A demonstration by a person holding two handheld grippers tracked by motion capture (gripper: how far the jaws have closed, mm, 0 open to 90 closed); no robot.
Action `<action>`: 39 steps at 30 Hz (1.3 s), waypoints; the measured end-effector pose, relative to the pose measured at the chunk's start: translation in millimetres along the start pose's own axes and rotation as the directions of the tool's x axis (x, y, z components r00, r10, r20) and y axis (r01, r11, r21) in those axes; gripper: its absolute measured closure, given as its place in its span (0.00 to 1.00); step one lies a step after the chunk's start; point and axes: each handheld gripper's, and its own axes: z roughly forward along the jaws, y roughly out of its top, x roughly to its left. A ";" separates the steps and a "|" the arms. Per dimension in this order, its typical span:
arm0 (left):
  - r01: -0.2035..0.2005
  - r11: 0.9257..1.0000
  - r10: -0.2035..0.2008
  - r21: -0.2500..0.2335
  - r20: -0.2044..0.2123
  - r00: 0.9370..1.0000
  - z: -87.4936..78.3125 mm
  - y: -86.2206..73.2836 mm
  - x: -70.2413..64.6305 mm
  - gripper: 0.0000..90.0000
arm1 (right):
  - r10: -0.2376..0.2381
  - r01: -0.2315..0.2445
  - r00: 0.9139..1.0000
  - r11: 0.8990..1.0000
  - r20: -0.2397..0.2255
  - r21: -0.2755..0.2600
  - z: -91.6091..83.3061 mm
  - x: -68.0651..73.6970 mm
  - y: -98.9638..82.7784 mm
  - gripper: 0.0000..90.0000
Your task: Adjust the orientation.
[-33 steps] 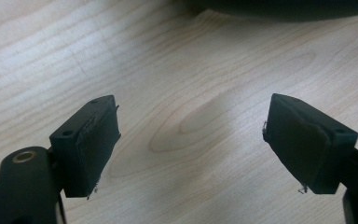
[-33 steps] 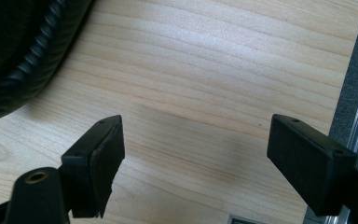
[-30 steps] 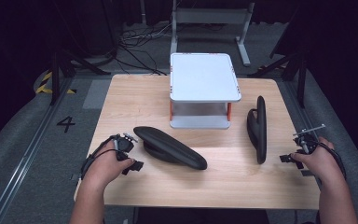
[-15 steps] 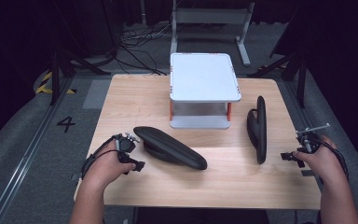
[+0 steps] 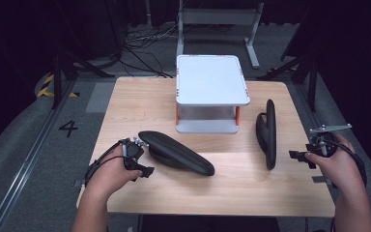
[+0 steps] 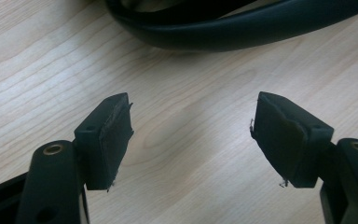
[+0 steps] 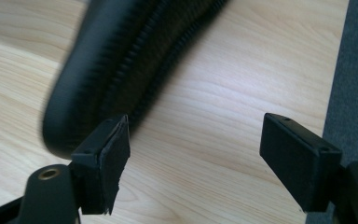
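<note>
Two long black padded pieces lie on the wooden table (image 5: 125, 96). The left piece (image 5: 176, 152) lies at a slant at the front centre; its curved edge (image 6: 242, 32) runs across the top of the left gripper view. My left gripper (image 5: 142, 155) is open right beside its left end, and its jaws (image 6: 191, 135) hold nothing over bare wood. The right piece (image 5: 268, 133) stands on its edge, pointing away from me. My right gripper (image 5: 305, 147) is open just right of its near end. That ribbed end (image 7: 121, 70) sits above the left fingertip (image 7: 109, 163), with nothing between the jaws.
A white two-level stand (image 5: 211, 79) with orange posts sits at the table's back centre. The table's right edge and grey floor (image 7: 354, 70) are close to my right gripper. Cables and metal frames lie on the floor behind the table.
My left gripper has edged right, closer to the left piece's end. The right hand has shifted only slightly. Both black pieces stay where they were.
</note>
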 end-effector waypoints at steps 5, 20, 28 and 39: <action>-0.007 1.000 0.007 0.022 0.013 1.000 1.5 -0.4 -5.0 0.27 | -0.049 0.048 0.999 0.997 -0.023 -0.054 -8.0 18.4 6.0 0.30; -0.094 0.993 0.091 0.066 0.058 0.994 7.7 -1.1 -16.4 0.25 | -0.256 0.217 0.943 0.958 -0.214 -0.188 7.6 95.3 22.6 0.34; -0.104 0.993 0.101 0.059 0.052 0.994 7.2 0.2 -17.7 0.25 | -0.337 0.293 0.901 0.937 -0.272 -0.190 25.8 124.0 22.9 0.34; -0.096 0.993 0.092 0.065 0.057 0.994 9.5 -0.3 -16.9 0.25 | -0.421 0.389 0.842 0.907 -0.337 -0.162 48.7 167.8 21.0 0.33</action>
